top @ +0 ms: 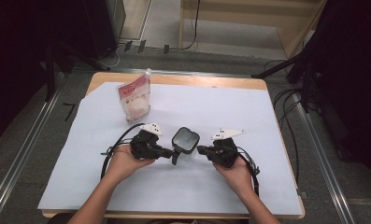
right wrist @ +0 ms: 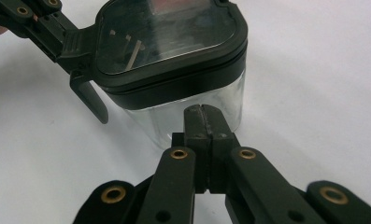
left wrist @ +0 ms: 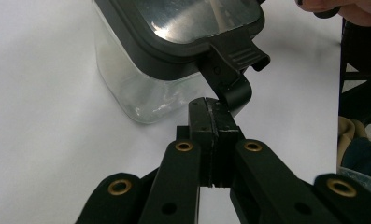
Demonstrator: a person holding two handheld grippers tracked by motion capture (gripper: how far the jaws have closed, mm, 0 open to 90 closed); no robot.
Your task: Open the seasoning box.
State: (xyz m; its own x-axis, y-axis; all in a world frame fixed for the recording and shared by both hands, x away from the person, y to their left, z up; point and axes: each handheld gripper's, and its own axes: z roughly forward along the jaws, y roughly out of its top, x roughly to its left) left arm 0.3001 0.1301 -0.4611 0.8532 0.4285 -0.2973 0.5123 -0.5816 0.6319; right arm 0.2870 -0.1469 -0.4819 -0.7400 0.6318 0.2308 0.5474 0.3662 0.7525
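Far left of the white table cover (top: 267, 140), toward the back: red-and-white pouch (top: 135, 99), upright, well apart from the work. Probably set out for a later step.

Left of centre, in the high view: left gripper (top: 173, 154), held low in the person's left hand (top: 124, 161) and pointed inward at the container. In the left gripper view, jaws of the left gripper (left wrist: 213, 109) pressed together with nothing between them. Tips just under the hinged side latch (left wrist: 232, 70), touching it or very nearly so; contact not resolvable. Latch swung outward from the lid edge. Likely reason for the closed jaws: use as a single stiff point for levering the latch up, not as a clamp.

Centre: clear square container (top: 185, 141) with dark lid (left wrist: 188, 23), upright on the cover, between the two grippers and near the person's edge of the table. Lid seated on the rim. Body apparently empty, walls transparent. From the right gripper view, same latch (right wrist: 87, 93) hanging down at the container's far side.

Right of centre: right gripper (top: 201, 150), held in the right hand (top: 237, 170), pointed inward from the opposite side. In its own view, jaws of the right gripper (right wrist: 203, 116) likewise closed on nothing, tips close to or against the clear wall just below the lid band. Probable purpose: bracing the container against the push from the other side, to prevent sliding on the smooth cover.

Judged stage: unlatching in hand, lid not yet lifted.
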